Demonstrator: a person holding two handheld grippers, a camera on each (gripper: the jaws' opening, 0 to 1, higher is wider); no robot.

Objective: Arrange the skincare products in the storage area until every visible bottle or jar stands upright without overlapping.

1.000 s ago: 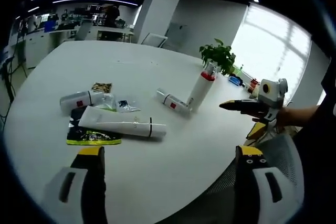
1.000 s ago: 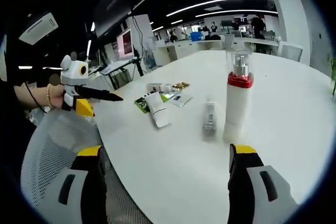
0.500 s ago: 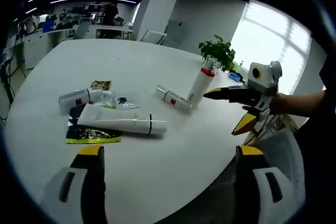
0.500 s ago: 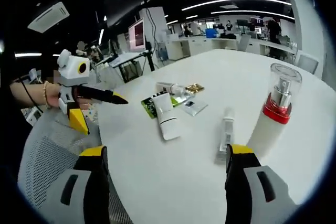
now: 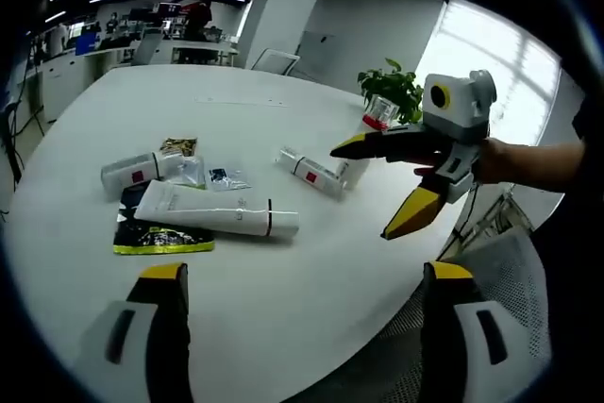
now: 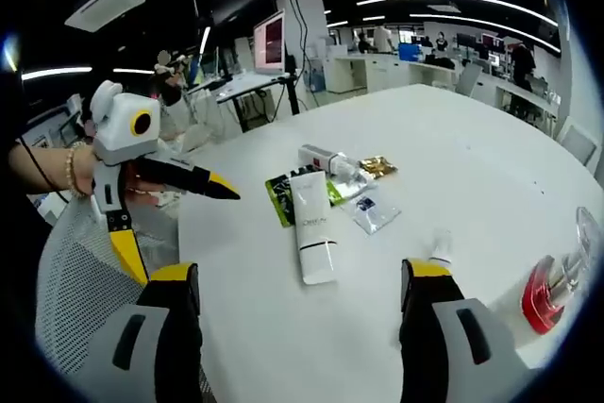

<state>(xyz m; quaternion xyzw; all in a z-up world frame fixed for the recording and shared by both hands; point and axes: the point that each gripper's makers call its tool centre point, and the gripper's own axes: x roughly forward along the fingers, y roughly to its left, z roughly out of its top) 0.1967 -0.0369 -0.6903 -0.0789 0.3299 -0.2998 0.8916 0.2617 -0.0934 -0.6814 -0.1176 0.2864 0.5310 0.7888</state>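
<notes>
A potted plant (image 5: 392, 96) is standing at the white surface's (image 5: 283, 290) far edge, a mesh chair (image 6: 66, 271) is sitting beside it, and desks (image 6: 425, 54) are lining the background.

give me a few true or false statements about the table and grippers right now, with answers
1. The large white tube lies flat on the table. True.
2. The pump bottle with the red collar lies on its side. False: it stands upright.
3. The right gripper is clamped on the small white bottle. False: its jaws are spread and hold nothing.
4. A potted plant stands at the far edge of the table. True.
5. The left gripper holds the green and black packet. False: the packet lies on the table, partly under the tube.
</notes>
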